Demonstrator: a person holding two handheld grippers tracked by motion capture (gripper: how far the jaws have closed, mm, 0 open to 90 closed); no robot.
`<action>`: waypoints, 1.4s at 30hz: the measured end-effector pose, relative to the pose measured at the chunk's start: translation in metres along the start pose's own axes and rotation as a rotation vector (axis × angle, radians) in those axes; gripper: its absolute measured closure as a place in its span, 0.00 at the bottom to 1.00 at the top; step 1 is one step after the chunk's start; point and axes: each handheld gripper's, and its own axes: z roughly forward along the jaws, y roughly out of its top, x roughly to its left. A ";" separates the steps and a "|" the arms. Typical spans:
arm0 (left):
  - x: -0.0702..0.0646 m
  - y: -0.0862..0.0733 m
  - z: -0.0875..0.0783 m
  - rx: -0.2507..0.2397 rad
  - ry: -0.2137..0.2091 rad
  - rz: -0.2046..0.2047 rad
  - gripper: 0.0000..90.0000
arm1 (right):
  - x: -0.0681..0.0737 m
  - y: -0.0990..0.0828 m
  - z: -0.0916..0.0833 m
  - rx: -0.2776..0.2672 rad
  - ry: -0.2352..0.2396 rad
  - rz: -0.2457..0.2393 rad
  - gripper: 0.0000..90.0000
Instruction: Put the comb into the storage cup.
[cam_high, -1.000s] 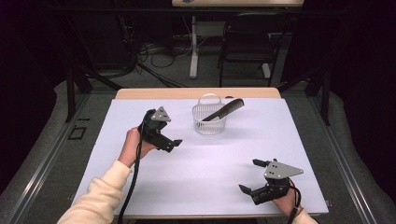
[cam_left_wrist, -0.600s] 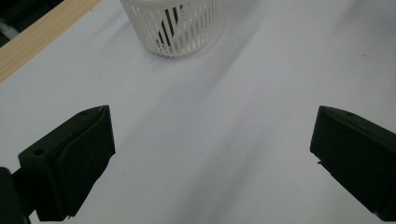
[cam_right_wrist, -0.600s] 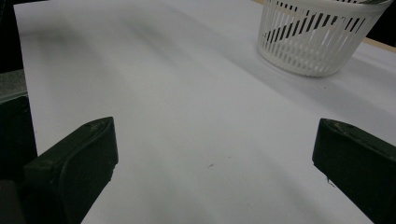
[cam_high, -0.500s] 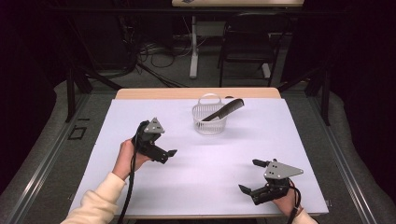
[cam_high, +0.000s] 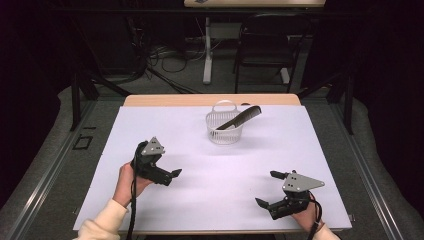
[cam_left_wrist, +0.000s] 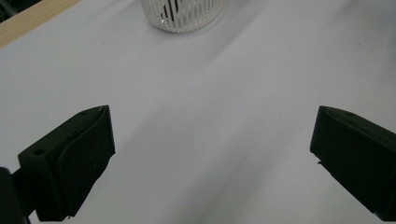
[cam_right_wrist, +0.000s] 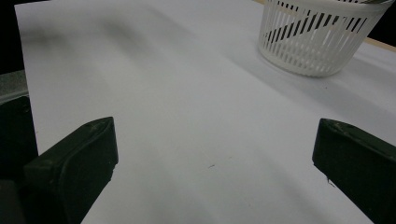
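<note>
Left gripper (cam_high: 172, 175) is held wide open, nothing between the jaws, low over the white table (cam_high: 210, 175) at about 8 o'clock from table centre. In the left gripper view (cam_left_wrist: 212, 154) bare sheet is seen between the jaws, the basket (cam_left_wrist: 182, 16) at 12 o'clock. Right gripper (cam_high: 267, 189) is also spread open and empty, placed at about 5 o'clock near the front edge; in its own view (cam_right_wrist: 215, 163) the basket (cam_right_wrist: 322, 39) is seen at 1 o'clock, well apart. The white slatted basket (cam_high: 225, 131) is set at 12 o'clock on the table, near the far edge. A dark comb (cam_high: 240, 118) is propped inside it, tilted, its top end sticking out over the rim toward 2 o'clock.
</note>
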 end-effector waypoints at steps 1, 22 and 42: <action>0.000 -0.002 -0.001 -0.001 0.001 -0.003 0.00 | 0.000 0.000 0.000 0.001 0.000 0.001 0.00; -0.002 -0.044 -0.025 -0.056 0.046 -0.061 0.00 | 0.000 0.000 0.000 0.005 -0.003 0.001 0.00; -0.016 -0.078 -0.032 -0.139 0.078 -0.076 0.00 | -0.001 -0.001 0.000 0.002 -0.007 0.000 0.00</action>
